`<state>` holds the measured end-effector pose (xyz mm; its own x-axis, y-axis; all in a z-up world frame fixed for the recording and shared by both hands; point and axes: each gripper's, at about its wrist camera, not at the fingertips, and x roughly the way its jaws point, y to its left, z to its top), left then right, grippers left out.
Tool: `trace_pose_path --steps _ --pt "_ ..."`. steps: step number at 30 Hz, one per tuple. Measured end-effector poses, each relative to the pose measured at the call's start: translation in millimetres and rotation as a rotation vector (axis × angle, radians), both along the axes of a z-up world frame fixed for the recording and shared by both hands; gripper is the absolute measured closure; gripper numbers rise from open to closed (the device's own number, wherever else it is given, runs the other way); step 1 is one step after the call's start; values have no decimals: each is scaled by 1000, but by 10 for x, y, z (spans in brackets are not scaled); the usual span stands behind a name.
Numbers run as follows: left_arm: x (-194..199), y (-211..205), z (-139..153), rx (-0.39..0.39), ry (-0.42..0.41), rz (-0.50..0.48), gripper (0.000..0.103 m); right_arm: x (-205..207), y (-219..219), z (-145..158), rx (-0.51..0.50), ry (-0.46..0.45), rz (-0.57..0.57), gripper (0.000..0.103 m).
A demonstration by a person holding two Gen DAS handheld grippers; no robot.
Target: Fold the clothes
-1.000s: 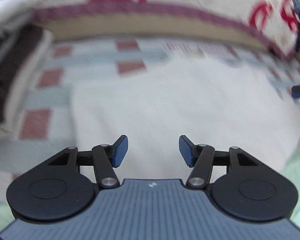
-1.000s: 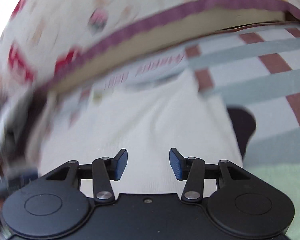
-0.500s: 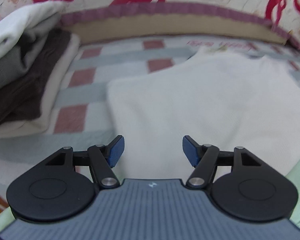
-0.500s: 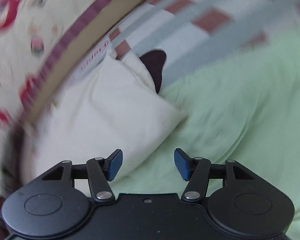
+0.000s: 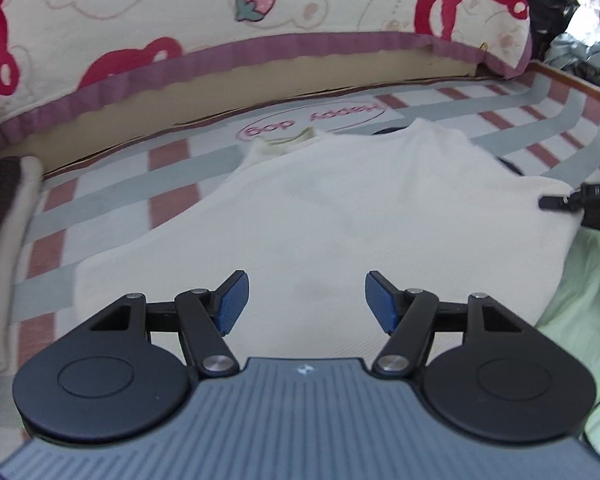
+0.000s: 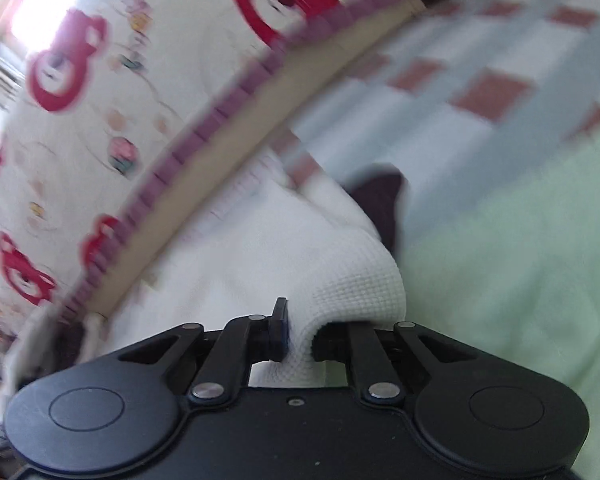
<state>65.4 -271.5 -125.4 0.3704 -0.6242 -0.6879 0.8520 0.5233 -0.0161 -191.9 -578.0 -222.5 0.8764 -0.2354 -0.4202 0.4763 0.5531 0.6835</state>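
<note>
A cream knit garment (image 5: pixel 340 216) lies spread on the checked sheet, its neckline toward the headboard. My left gripper (image 5: pixel 306 304) is open and empty, hovering over the garment's near edge. My right gripper (image 6: pixel 300 336) is shut on a corner of the same cream garment (image 6: pixel 340 280), with a fold of cloth bunched between the pads. The right gripper also shows at the right edge of the left wrist view (image 5: pixel 588 204), at the garment's right corner.
A pale green blanket (image 6: pixel 500 280) lies to the right of the garment. A stack of folded clothes (image 5: pixel 0 240) sits at the left. A padded headboard with red bear prints (image 5: pixel 220 20) runs along the back. A dark item (image 6: pixel 384 200) lies under the garment's far edge.
My right gripper has closed on the garment's right corner; it was open half a second ago. My left gripper has swung right, from the stack side toward the garment's middle, still open.
</note>
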Motion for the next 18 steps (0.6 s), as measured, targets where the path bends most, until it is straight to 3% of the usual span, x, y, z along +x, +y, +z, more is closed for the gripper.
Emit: trace_pose_path --steps 3,6,9,13,14,16,18 --pt "-79 -75 -18 -11 70 -47 39 -142 73 262 -91 2 26 95" --pt "-123 -137 -243 109 216 -25 45 -254 -51 -69 -11 103 -28 95" --pt "-200 -24 -391 77 305 5 45 -262 -128 -355 98 136 -72 94" --pt "-253 40 -360 48 302 15 45 -218 -133 -395 134 128 -81 83" --pt "-258 34 -325 29 299 6 45 -213 -151 -405 149 119 -81 77" --pt "-280 -24 -224 -31 282 -18 45 -223 -185 -476 203 77 -88 55" --pt "-277 -134 -149 -75 269 -38 44 -180 -178 -535 222 29 -106 44"
